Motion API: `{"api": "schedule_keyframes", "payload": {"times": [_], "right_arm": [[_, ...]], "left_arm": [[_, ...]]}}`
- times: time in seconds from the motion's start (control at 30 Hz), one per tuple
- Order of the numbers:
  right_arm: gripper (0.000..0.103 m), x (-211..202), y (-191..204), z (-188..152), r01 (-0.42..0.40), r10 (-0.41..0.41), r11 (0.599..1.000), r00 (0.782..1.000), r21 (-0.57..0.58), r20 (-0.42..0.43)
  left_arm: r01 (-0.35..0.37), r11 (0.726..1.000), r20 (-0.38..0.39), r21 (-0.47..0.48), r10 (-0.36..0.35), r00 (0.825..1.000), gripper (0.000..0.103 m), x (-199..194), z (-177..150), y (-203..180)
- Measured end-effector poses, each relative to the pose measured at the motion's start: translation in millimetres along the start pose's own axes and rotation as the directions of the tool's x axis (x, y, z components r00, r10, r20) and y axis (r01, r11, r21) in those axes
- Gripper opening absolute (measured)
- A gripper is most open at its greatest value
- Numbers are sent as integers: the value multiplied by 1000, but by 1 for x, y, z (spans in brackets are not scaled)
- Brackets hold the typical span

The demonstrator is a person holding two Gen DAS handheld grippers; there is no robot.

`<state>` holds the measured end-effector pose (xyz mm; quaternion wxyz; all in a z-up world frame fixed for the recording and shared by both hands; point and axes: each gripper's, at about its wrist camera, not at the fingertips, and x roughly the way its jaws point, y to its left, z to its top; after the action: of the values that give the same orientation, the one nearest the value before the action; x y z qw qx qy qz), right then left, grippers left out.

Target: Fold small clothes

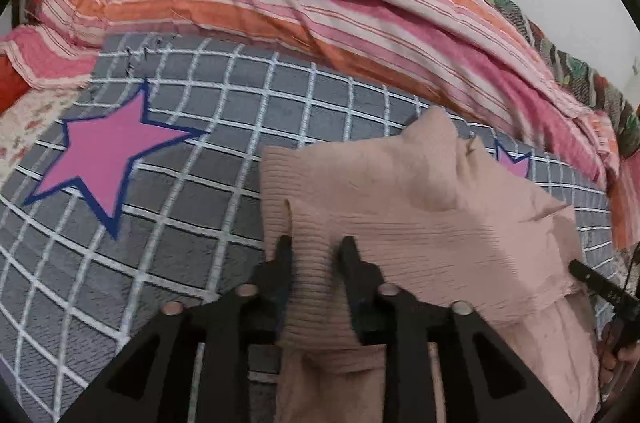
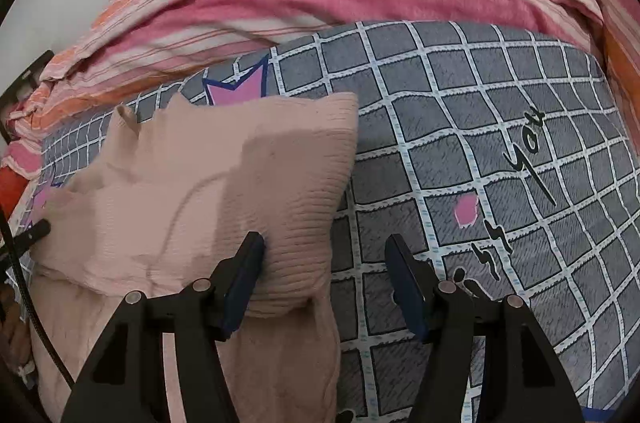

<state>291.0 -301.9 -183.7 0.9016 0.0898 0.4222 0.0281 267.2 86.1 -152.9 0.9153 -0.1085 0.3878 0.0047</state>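
One ribbed pink sweater, seemingly clamped by left claw; right claw apart.

The pink garment runs off the bottom edge in both views, its lower part unseen. It covers most of a small star on the checked bedcover. The striped blanket behind the garment is blurred.

One pink knitted garment lies on one grey checked bedsheet. Two pink stars show on it. One striped blanket. Two grippers, left and right.
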Motion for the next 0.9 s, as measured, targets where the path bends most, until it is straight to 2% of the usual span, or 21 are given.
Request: {"api": "schedule_keyframes", "payload": {"times": [0.07, 0.1, 0.23, 0.37, 0.5, 0.73, 0.9], "right_arm": [[62, 0, 1, 0, 10, -10, 1000, 1000, -3, 2], [62, -1, 1, 0, 15, -15, 1000, 1000, -8, 7], [61, -6, 2, -1, 14, -14, 1000, 1000, -12, 11], [47, -16, 4, -2, -30, 30, 999, 1000, -29, 4], [47, -20, 5, -10, -9, 10, 999, 999, -35, 38], [47, -16, 10, -13, 19, -17, 999, 999, -47, 33], [47, -16, 5, -12, -3, 4, 999, 999, -35, 33]], "left_arm": [[-37, 999, 8, 6, 37, 999, 44, -1, -1, 1], [-44, 999, 11, 6, 43, 999, 47, -2, -2, 3], [-26, 999, -7, 18, 26, 1000, 47, 1, -9, 5], [-35, 998, 10, 60, 34, 999, 47, -3, -16, -1], [-28, 997, 6, 75, 28, 1000, 47, -3, -20, -2], [-25, 997, -6, 75, 25, 1000, 47, 0, -21, -2], [-27, 997, -8, 75, 28, 1000, 50, 0, -21, -2]]}}
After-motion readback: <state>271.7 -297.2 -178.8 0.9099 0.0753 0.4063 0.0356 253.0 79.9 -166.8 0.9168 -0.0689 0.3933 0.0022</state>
